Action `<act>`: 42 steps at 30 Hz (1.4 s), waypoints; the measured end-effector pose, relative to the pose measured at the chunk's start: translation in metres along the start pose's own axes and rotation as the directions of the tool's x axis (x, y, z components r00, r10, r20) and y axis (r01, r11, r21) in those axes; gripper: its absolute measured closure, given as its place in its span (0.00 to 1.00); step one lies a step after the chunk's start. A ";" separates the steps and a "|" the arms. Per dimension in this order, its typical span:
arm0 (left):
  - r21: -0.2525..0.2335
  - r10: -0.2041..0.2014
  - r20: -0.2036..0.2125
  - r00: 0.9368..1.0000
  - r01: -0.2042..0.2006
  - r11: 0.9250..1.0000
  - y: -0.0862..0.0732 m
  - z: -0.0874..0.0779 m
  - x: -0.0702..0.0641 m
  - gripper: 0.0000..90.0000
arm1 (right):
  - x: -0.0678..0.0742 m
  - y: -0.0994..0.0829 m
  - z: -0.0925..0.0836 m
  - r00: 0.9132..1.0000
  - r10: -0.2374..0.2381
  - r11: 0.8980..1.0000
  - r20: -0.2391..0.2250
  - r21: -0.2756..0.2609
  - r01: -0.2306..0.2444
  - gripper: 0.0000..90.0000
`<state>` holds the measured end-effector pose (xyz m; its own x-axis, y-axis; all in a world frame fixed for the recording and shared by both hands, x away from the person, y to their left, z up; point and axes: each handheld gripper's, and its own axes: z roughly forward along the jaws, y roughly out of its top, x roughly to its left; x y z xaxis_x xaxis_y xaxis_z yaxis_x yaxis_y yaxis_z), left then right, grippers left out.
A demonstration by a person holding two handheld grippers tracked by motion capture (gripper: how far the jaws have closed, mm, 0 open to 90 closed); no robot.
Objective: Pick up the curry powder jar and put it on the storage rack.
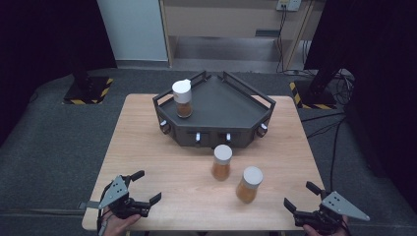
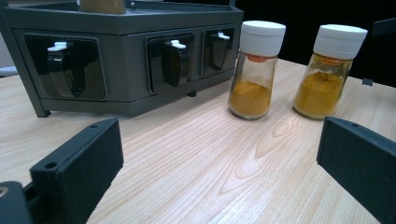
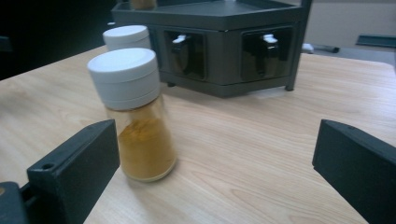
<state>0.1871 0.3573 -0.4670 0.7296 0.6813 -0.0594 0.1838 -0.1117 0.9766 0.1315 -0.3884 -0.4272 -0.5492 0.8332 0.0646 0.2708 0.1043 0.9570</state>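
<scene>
High view: your right gripper (image 1: 301, 195) sits at the table's (image 1: 147, 147) near right corner, jaws spread wide, holding and touching nothing. Your left gripper (image 1: 146, 186) is likewise spread and empty. 2 spice jars stand ahead, the nearer jar (image 1: 249, 184) just beside your right gripper, the farther jar (image 1: 222, 162) before the rack (image 1: 221, 105). No legible writing.

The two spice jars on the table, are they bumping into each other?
Apart. The high view shows bare wood between the jar nearer the rack and the jar nearer the right gripper.
</scene>
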 end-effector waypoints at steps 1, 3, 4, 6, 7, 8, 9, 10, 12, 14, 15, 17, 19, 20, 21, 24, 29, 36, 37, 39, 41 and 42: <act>0.001 -0.001 0.000 1.000 0.001 1.000 0.000 0.000 0.000 0.00 | 0.000 0.001 0.001 1.000 -0.001 1.000 -0.002 0.005 0.001 0.01; 0.002 -0.001 0.001 1.000 0.001 1.000 0.000 0.000 0.000 0.00 | -0.001 0.001 0.002 1.000 -0.007 1.000 -0.014 0.008 0.007 0.01; 0.001 -0.002 0.001 1.000 0.002 1.000 0.000 0.000 0.000 0.00 | -0.001 0.002 0.002 1.000 -0.005 1.000 -0.016 0.012 0.005 0.01; 0.001 -0.001 -0.001 1.000 0.001 1.000 0.000 0.000 0.000 0.00 | -0.001 0.003 0.002 1.000 -0.008 1.000 -0.027 0.015 0.008 0.02; 0.001 -0.002 0.000 1.000 0.002 1.000 0.000 0.000 0.000 0.00 | 0.000 0.004 0.003 1.000 -0.010 1.000 -0.022 0.018 0.010 0.02; 0.001 -0.003 0.000 1.000 0.003 1.000 0.000 0.000 0.000 0.00 | -0.001 0.004 0.003 1.000 -0.008 1.000 -0.029 0.018 0.008 0.02; 0.001 -0.004 0.001 1.000 0.004 1.000 0.000 0.000 0.001 0.00 | -0.002 0.005 0.003 0.999 -0.004 1.000 -0.034 0.017 0.005 0.02; 0.003 -0.005 0.002 1.000 0.005 1.000 0.000 0.000 0.001 0.00 | -0.001 0.006 0.003 0.999 -0.003 1.000 -0.035 0.019 0.003 0.02; 0.006 -0.010 0.005 1.000 0.010 1.000 0.000 0.001 0.001 0.00 | -0.001 0.009 0.003 0.999 0.006 1.000 -0.045 0.019 -0.005 0.04; 0.006 -0.015 0.010 1.000 0.015 1.000 -0.001 0.001 0.002 0.00 | -0.001 0.012 0.003 0.999 0.003 1.000 -0.050 0.022 -0.002 0.04; 0.008 -0.017 0.011 1.000 0.017 1.000 -0.001 0.002 0.003 0.00 | -0.001 0.015 0.004 0.999 0.002 1.000 -0.052 0.023 -0.001 0.04; 0.009 -0.018 0.012 1.000 0.018 1.000 0.000 0.002 0.003 0.00 | 0.000 0.021 0.005 0.998 -0.006 1.000 -0.058 0.023 0.007 0.04; 0.008 -0.018 0.012 1.000 0.018 1.000 0.000 0.001 0.003 0.00 | 0.001 0.028 0.007 0.998 -0.014 1.000 -0.067 0.019 0.015 0.04; 0.008 -0.019 0.012 1.000 0.019 1.000 0.000 0.001 0.003 0.00 | 0.001 0.033 0.008 0.997 -0.021 1.000 -0.072 0.018 0.023 0.04; 0.009 -0.020 0.012 1.000 0.020 1.000 0.000 0.001 0.003 0.00 | 0.000 0.039 0.011 0.996 -0.028 0.999 -0.086 0.023 0.030 0.05; 0.008 -0.023 0.011 1.000 0.023 1.000 0.000 0.001 0.003 0.00 | 0.000 0.053 0.019 0.993 -0.044 0.999 -0.111 0.020 0.046 0.05; 0.009 -0.025 0.013 1.000 0.024 1.000 0.000 0.001 0.003 0.00 | 0.003 0.076 0.039 0.985 -0.068 0.996 -0.160 0.038 0.075 0.05; 0.011 -0.026 0.013 1.000 0.026 1.000 0.000 0.001 0.003 0.00 | 0.006 0.100 0.066 0.971 -0.099 0.992 -0.216 0.060 0.115 0.05; 0.011 -0.026 0.013 1.000 0.025 1.000 0.000 0.001 0.003 0.00 | 0.006 0.103 0.070 0.969 -0.102 0.991 -0.223 0.065 0.119 0.05; 0.010 -0.028 0.014 1.000 0.028 1.000 0.000 0.001 0.003 0.00 | 0.007 0.109 0.077 0.965 -0.115 0.988 -0.237 0.069 0.135 0.05; 0.009 -0.030 0.013 0.999 0.029 1.000 0.000 0.001 0.004 0.00 | 0.007 0.114 0.085 0.961 -0.116 0.988 -0.252 0.074 0.138 0.05; 0.009 -0.029 0.013 0.999 0.029 1.000 0.000 0.001 0.004 0.00 | 0.008 0.117 0.089 0.959 -0.118 0.987 -0.258 0.078 0.143 0.05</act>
<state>0.1903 0.3592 -0.4679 0.7324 0.6748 -0.0909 0.2109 -0.0979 0.9726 0.2288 -0.3215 -0.3402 -0.7623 0.6468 0.0216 0.2504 0.2641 0.9314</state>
